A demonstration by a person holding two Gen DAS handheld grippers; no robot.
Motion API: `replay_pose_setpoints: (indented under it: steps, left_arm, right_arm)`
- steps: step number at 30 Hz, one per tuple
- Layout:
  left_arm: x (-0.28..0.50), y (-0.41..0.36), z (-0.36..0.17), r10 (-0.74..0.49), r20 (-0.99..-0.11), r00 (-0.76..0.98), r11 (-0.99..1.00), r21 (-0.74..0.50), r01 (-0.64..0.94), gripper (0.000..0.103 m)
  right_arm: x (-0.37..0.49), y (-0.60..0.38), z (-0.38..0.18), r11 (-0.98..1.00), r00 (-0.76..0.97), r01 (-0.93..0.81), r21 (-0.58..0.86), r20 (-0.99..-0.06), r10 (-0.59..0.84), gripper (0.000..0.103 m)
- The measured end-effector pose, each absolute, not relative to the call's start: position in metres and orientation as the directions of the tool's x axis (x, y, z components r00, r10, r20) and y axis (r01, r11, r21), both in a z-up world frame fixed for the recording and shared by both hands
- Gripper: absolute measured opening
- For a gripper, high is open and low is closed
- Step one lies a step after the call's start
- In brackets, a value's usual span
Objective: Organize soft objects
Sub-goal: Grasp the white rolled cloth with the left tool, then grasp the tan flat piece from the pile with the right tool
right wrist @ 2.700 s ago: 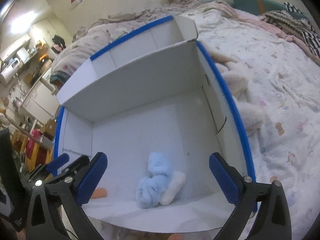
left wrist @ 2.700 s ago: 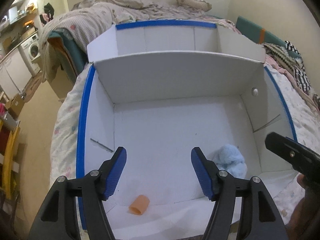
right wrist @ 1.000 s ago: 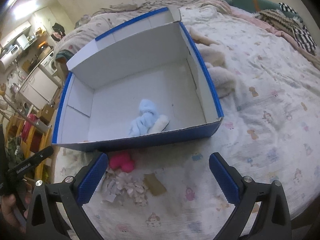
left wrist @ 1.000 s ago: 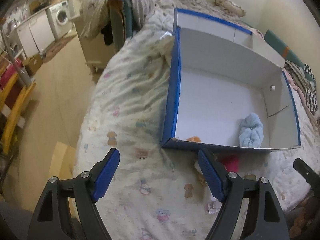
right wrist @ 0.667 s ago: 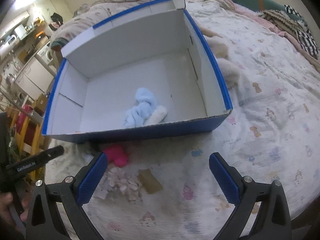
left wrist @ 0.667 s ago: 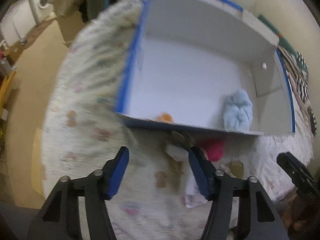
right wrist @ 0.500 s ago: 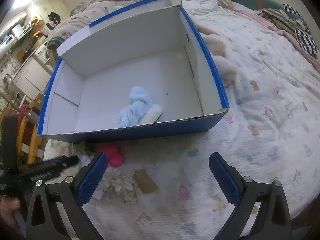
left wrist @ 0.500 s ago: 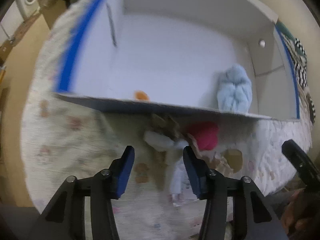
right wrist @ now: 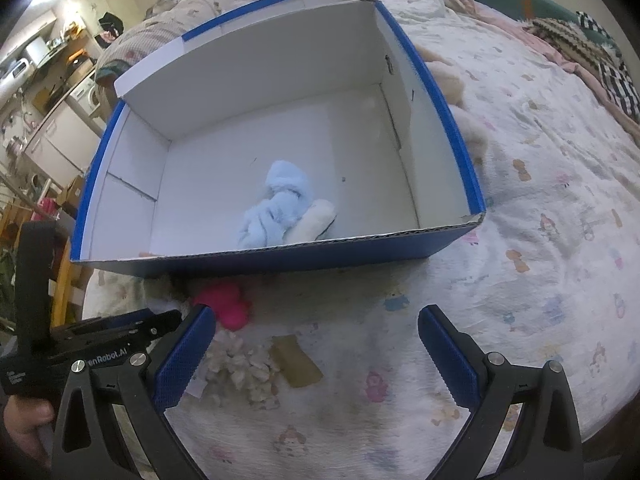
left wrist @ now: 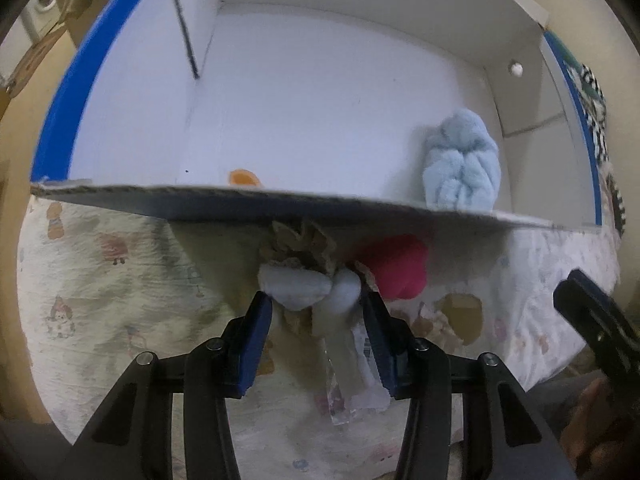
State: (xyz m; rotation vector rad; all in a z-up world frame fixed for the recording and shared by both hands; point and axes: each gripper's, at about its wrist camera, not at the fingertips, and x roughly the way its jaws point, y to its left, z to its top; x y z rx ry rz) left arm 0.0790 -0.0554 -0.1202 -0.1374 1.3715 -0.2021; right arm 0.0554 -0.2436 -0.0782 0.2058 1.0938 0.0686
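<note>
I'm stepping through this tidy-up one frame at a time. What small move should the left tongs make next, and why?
Probably close the left tongs the rest of the way. Their pads already sit on either side of the white fluffy item lying on the bedspread just outside the box, but whether the grip is firm cannot be told. The right tongs hang open, holding nothing.
</note>
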Motion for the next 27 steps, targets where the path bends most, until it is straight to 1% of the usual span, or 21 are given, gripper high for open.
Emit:
replay_pose_setpoints:
  steps: [3,4,5,10,13,17,21,22,23,24,26,27]
  left_arm:
    - [0.077,-0.063,-0.129,-0.183,-0.970,0.158,0.981,-0.171,0.088,0.044]
    - [0.077,-0.063,-0.131,-0.178,-0.972,0.152,0.982,-0.167,0.088,0.035]
    - [0.077,-0.063,-0.131,-0.188,-0.970,0.151,0.980,-0.176,0.088,0.017]
    - [0.071,-0.052,-0.111,-0.229,-0.954,0.192,0.972,-0.214,0.096,0.016]
    - [0.066,-0.040,-0.096,-0.269,-0.939,0.215,0.963,-0.257,0.083,0.016]
    - [0.059,-0.021,-0.083,-0.269,-0.931,0.247,0.963,-0.268,0.041,0.016]
    - [0.052,0.003,-0.083,-0.227,-0.935,0.273,0.969,-0.244,-0.029,0.016]
    - [0.052,0.006,-0.084,-0.220,-0.937,0.270,0.970,-0.240,-0.043,0.016]
    - [0.051,0.015,-0.082,-0.217,-0.938,0.269,0.970,-0.238,-0.050,0.016]
    - [0.050,0.015,-0.084,-0.211,-0.940,0.270,0.971,-0.233,-0.054,0.016]
    - [0.050,0.013,-0.084,-0.193,-0.942,0.273,0.975,-0.216,-0.055,0.016]
    - [0.052,0.017,-0.083,-0.189,-0.943,0.275,0.976,-0.211,-0.052,0.016]
  right_arm:
    - [0.055,-0.242,-0.079,0.981,0.455,0.043,0.189,-0.878,0.149,0.103]
    - [0.055,-0.242,-0.079,0.982,0.455,0.044,0.186,-0.879,0.146,0.103]
    - [0.055,-0.242,-0.080,0.982,0.454,0.045,0.184,-0.879,0.144,0.103]
    - [0.053,-0.245,-0.080,0.982,0.452,0.057,0.180,-0.882,0.136,0.103]
    - [0.052,-0.247,-0.078,0.978,0.455,0.067,0.197,-0.879,0.146,0.103]
    - [0.052,-0.250,-0.078,0.969,0.453,0.072,0.237,-0.873,0.180,0.103]
    - [0.055,-0.253,-0.085,0.941,0.423,0.088,0.327,-0.868,0.262,0.103]
    - [0.056,-0.253,-0.087,0.935,0.411,0.091,0.343,-0.868,0.279,0.102]
    - [0.057,-0.253,-0.090,0.930,0.399,0.093,0.357,-0.869,0.294,0.097]
    - [0.059,-0.252,-0.094,0.925,0.381,0.095,0.367,-0.872,0.307,0.094]
    - [0.062,-0.249,-0.106,0.920,0.328,0.103,0.378,-0.886,0.328,0.080]
    - [0.063,-0.246,-0.111,0.919,0.301,0.106,0.380,-0.893,0.335,0.078]
